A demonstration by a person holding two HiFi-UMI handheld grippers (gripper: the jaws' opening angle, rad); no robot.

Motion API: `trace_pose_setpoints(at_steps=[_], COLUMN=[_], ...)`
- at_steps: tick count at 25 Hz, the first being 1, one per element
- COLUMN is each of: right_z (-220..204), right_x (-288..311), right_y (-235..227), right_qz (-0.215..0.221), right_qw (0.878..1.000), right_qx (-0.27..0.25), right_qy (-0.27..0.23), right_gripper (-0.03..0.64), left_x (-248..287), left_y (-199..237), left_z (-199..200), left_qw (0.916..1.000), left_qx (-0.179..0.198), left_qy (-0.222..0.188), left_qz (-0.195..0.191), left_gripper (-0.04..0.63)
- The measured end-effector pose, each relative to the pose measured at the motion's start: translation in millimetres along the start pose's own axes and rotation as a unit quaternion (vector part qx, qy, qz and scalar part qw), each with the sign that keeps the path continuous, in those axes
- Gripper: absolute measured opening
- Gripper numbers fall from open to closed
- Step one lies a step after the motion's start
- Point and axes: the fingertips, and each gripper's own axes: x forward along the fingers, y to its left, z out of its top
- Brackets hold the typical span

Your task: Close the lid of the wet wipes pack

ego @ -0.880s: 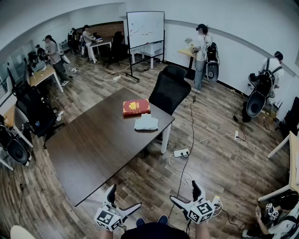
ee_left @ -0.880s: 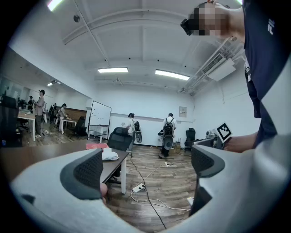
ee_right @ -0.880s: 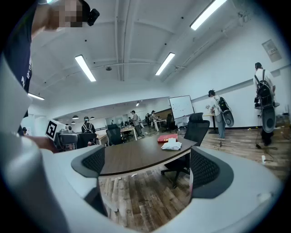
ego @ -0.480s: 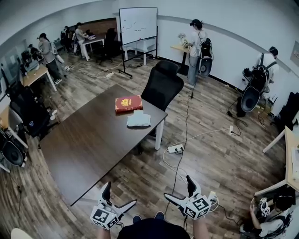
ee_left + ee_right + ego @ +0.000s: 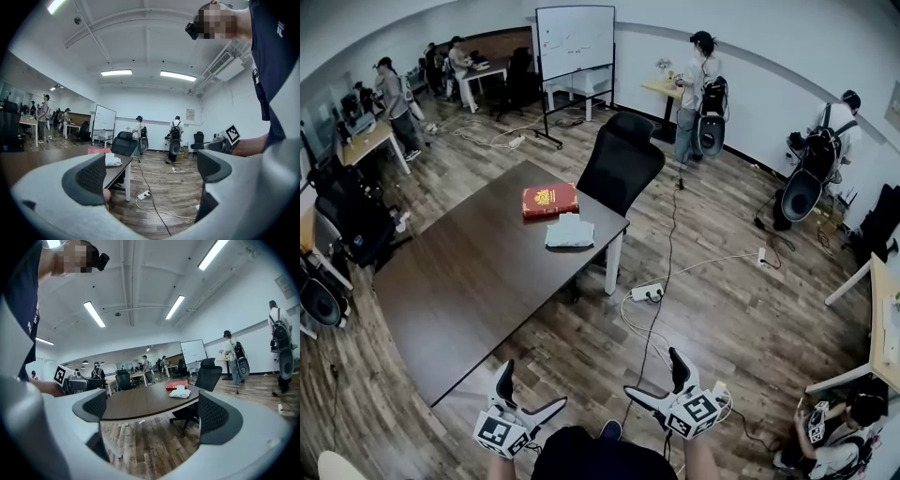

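The wet wipes pack (image 5: 569,232) lies at the worktop's (image 5: 469,281) far end, well apart: 12 o'clock from the left hand-held gripper (image 5: 534,386), 11 o'clock from the right hand-held gripper (image 5: 652,375). Both are released and empty.

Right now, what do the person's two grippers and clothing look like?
Left gripper and right gripper match: pale grey curved bodies, dark textured pads, each bearing a white cube with black square markers. The person wears a dark navy top.

One book (image 5: 549,200) (red), one wipes pack (image 5: 569,232)
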Motion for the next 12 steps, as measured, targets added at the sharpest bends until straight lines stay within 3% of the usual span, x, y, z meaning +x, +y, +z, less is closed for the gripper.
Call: trace_pose_setpoints(at_steps=[12], right_z=[-7], right_x=[-9], right_y=[-37], right_qz=[-0.016], right_qw=[1.0], right_qx=[0.004], right_qy=[-0.002], right_gripper=[0.604], left_x=[24], left_y=[-11], left_z=[1], left_qw=[0.9998], left_qx=[0.015], left_qy=[-0.012], left_qz=[-0.002], left_gripper=[0.598])
